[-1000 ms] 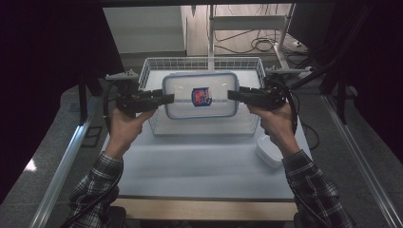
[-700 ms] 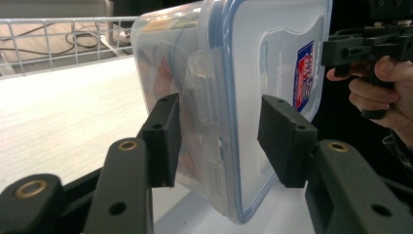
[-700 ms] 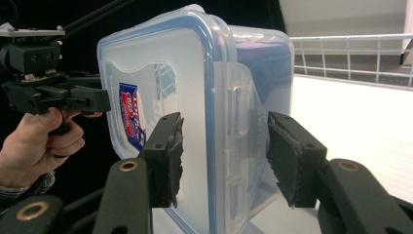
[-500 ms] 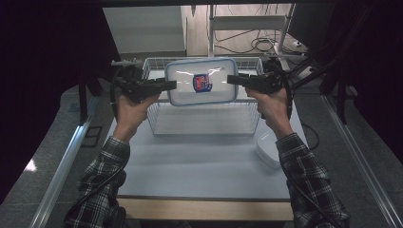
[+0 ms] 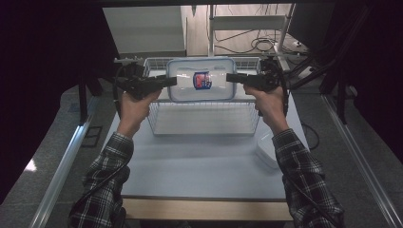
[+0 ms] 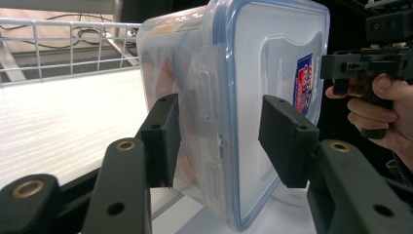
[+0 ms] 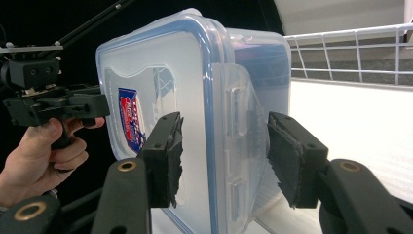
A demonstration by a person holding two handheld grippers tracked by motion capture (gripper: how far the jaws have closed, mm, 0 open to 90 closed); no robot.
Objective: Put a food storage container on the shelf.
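A clear plastic container [image 5: 202, 80] with a blue-rimmed lid and a red and blue label hangs in the air, lid towards me, over the back part of a white wire basket [image 5: 157, 118]. My left gripper [image 5: 172, 81] is shut on its left side clasp and my right gripper [image 5: 230, 78] on its right one. In the left gripper view the pads [image 6: 163, 139] sit on either side of the container [image 6: 253, 97] edge. The right gripper view has the container [image 7: 195, 97] edge between its pads [image 7: 168, 156] in the same way.
The basket stands at the back of a white table [image 5: 199, 166]. A white lid-like piece [image 5: 266, 149] lies on the table at the right, beside my right forearm. Dark stands and cables surround the far edge.
Both grippers have carried the container away from me, from over the basket's middle to over its far part. The grips look the same.
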